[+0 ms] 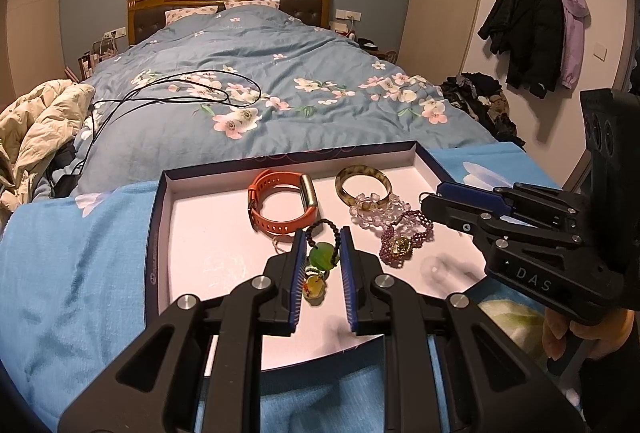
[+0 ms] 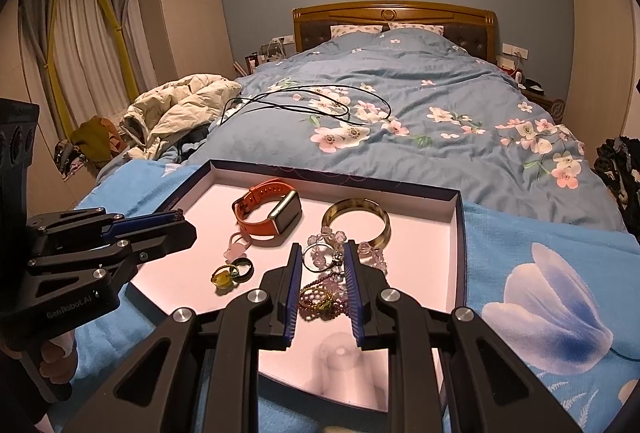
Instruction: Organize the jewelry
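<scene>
Both pairs of fingers stood partly open, gripping nothing. In the tray [image 1: 160, 233], the black beaded cord with its green pendant [image 1: 322, 256] lay between the left gripper [image 1: 322, 247] fingers. The purple beaded bracelet [image 2: 320, 297] lay between the right gripper [image 2: 322, 261] fingers. Both pieces looked light, limp and snag-prone; pinching the pendant or a bead cluster seemed safest.

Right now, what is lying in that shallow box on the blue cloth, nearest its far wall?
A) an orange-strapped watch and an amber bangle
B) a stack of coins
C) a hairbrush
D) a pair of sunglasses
A: the orange-strapped watch and the amber bangle lie side by side near the far wall of the box, with beaded pieces nearer the grippers.
</scene>
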The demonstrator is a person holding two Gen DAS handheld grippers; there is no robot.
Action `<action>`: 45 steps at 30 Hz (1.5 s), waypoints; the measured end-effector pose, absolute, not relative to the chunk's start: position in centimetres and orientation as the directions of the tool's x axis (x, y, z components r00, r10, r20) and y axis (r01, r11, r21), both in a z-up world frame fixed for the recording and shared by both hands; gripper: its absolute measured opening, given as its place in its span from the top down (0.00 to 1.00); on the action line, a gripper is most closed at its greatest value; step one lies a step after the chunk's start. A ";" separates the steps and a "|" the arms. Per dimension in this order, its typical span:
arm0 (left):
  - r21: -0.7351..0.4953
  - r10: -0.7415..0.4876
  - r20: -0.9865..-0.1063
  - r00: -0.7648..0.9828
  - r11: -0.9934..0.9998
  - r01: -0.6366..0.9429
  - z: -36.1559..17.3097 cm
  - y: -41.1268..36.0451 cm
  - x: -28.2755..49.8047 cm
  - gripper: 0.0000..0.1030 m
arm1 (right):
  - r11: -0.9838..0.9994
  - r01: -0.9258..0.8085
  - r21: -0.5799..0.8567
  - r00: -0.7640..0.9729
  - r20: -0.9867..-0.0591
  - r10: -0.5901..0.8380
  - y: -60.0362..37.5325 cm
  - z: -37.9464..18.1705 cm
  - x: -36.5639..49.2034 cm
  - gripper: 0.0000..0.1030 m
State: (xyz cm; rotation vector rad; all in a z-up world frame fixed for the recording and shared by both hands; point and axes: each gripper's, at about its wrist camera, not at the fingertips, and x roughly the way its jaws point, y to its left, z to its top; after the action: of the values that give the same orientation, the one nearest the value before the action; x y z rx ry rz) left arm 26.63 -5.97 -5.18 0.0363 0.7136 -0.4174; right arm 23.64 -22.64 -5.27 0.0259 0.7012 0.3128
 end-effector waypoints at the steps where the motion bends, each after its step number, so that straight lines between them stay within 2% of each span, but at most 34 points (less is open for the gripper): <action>1: -0.110 -0.360 -0.643 0.676 0.917 0.383 -5.2 -6.0 26.7 0.84 | 0.953 -0.275 0.130 0.718 -0.631 0.293 -22.7 -5.3 23.7 0.81; 45: -0.098 -0.326 -0.669 0.668 0.929 0.355 -6.8 -5.8 28.5 0.83 | 0.956 -0.269 0.118 0.703 -0.654 0.279 -22.4 -6.1 24.9 0.81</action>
State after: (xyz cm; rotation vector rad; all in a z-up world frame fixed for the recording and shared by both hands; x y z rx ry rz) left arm 28.52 -5.77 -6.80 0.0414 0.7457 -0.3846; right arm 24.92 -22.37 -6.10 0.0139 0.7293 0.3051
